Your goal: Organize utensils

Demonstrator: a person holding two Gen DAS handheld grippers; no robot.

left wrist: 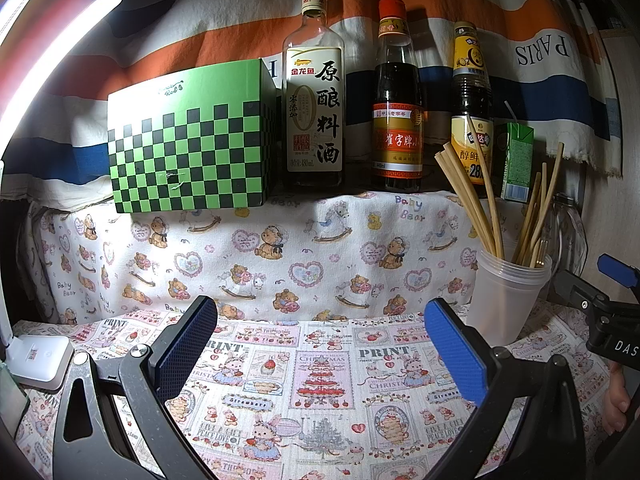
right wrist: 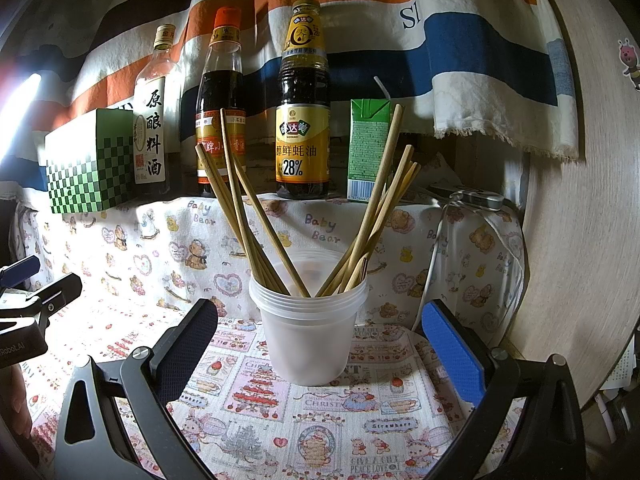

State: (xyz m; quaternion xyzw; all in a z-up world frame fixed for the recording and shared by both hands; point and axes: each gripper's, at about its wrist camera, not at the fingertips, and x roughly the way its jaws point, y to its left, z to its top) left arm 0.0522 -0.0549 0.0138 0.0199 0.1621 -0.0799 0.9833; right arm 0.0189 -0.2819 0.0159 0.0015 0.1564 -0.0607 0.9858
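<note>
My left tongs (left wrist: 320, 344) sit spread apart over the printed cloth (left wrist: 320, 400), gripping nothing. My right tongs (right wrist: 320, 344) gape too, the plastic cup (right wrist: 310, 344) standing just ahead between their fingers. Wooden chopsticks (right wrist: 372, 208) lean in it in two fans, perhaps ten, hard to count.

A table under a printed Christmas-pattern cloth (right wrist: 320, 428) bears a translucent plastic cup (right wrist: 307, 336) holding bamboo chopsticks (right wrist: 372, 216), and a white lamp base (left wrist: 38, 360) at the left edge. Behind, a raised ledge draped in bear-print fabric (left wrist: 280, 256) carries a green checkered box (left wrist: 192, 140), three sauce bottles (left wrist: 314, 92) and a green carton (right wrist: 368, 148)
</note>
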